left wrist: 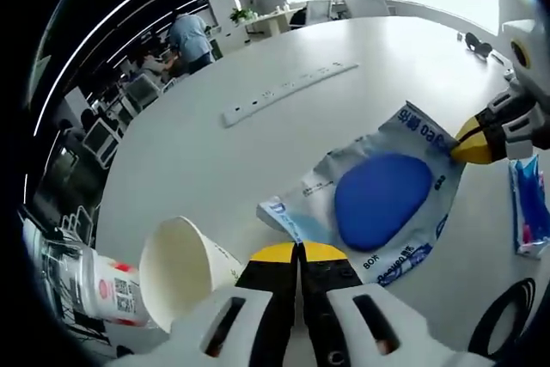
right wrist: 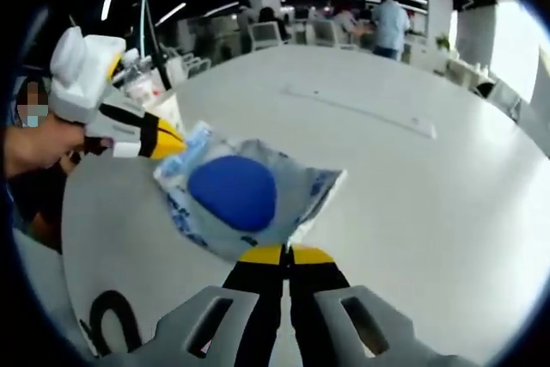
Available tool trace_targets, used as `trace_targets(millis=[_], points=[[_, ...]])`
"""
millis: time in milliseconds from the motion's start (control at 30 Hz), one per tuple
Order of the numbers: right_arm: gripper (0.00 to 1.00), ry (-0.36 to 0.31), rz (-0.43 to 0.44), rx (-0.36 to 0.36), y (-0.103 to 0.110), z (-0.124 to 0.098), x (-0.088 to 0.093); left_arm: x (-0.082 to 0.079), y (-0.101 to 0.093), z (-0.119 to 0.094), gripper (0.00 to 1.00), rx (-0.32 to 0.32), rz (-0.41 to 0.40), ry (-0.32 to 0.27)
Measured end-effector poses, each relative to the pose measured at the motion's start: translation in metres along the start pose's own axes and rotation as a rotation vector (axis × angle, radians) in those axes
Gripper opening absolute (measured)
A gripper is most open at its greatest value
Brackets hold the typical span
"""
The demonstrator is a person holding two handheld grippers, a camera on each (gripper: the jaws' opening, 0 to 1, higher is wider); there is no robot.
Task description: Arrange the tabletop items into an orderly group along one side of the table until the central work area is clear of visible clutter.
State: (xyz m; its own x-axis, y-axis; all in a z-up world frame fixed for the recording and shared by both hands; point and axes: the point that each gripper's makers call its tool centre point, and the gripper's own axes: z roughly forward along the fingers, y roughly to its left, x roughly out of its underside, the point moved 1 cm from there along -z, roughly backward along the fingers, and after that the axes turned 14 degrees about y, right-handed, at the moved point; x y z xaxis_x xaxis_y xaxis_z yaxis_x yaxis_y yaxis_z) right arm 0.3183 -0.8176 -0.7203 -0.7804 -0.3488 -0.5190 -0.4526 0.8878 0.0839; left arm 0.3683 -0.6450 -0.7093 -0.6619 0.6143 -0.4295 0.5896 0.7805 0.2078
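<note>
In the left gripper view, the left gripper (left wrist: 299, 252), with black jaws and yellow tips, rose from 6 o'clock, its tips pressed together on the near edge of a crumpled silver-and-blue foil packet bearing a large blue oval (left wrist: 382, 199). The packet lay on the white round table (left wrist: 258, 152), just right of centre. At 3 o'clock the right gripper (left wrist: 473, 142) entered, its yellow tips closed on the packet's far corner. A white paper cup lying on its side (left wrist: 182, 268), mouth toward the camera, sat at 7 o'clock, touching or just beside a clear plastic bottle with a red-and-white label (left wrist: 82, 281) at 8 o'clock. A long white power strip (left wrist: 288, 90) lay at 12 o'clock, well apart from the packet. A small blue-and-red wrapper (left wrist: 528, 208) lay at 4 o'clock, and a black looped cable (left wrist: 503, 315) at 5 o'clock. In the right gripper view, the right gripper (right wrist: 285, 255) rose from 6 o'clock, its tips together on the packet (right wrist: 249, 199) edge, while the left gripper (right wrist: 168, 145), held by a hand (right wrist: 39, 148), pinched the opposite corner at 9 o'clock. The power strip (right wrist: 361, 109) lay at 1 o'clock. Seated and standing people (right wrist: 391, 23) appeared in the background at 12 o'clock.
</note>
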Motion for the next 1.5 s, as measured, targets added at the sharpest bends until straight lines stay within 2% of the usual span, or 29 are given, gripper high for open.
trace_targets(millis=[300,700,833,1300,1400,1500], points=[[0.0,0.008,-0.004,0.007,-0.001,0.004,-0.001,-0.001,0.002,0.001,0.0,0.001,-0.007,-0.001],[0.0,0.031,0.016,0.021,-0.003,0.006,0.0,-0.004,0.005,0.003,0.0,-0.035,0.042,-0.013],[0.06,0.038,0.008,0.028,-0.003,0.007,0.002,-0.005,0.006,0.001,0.01,-0.052,0.061,-0.025],[0.16,0.017,-0.006,0.048,-0.001,0.005,0.0,-0.007,0.009,-0.006,0.07,-0.094,0.101,-0.06],[0.22,0.004,-0.015,0.067,-0.002,0.003,-0.002,-0.01,0.008,-0.011,0.09,-0.098,0.102,-0.076],[0.33,-0.017,-0.028,0.101,-0.006,0.0,-0.005,-0.012,0.007,-0.015,0.1,-0.102,0.104,-0.088]])
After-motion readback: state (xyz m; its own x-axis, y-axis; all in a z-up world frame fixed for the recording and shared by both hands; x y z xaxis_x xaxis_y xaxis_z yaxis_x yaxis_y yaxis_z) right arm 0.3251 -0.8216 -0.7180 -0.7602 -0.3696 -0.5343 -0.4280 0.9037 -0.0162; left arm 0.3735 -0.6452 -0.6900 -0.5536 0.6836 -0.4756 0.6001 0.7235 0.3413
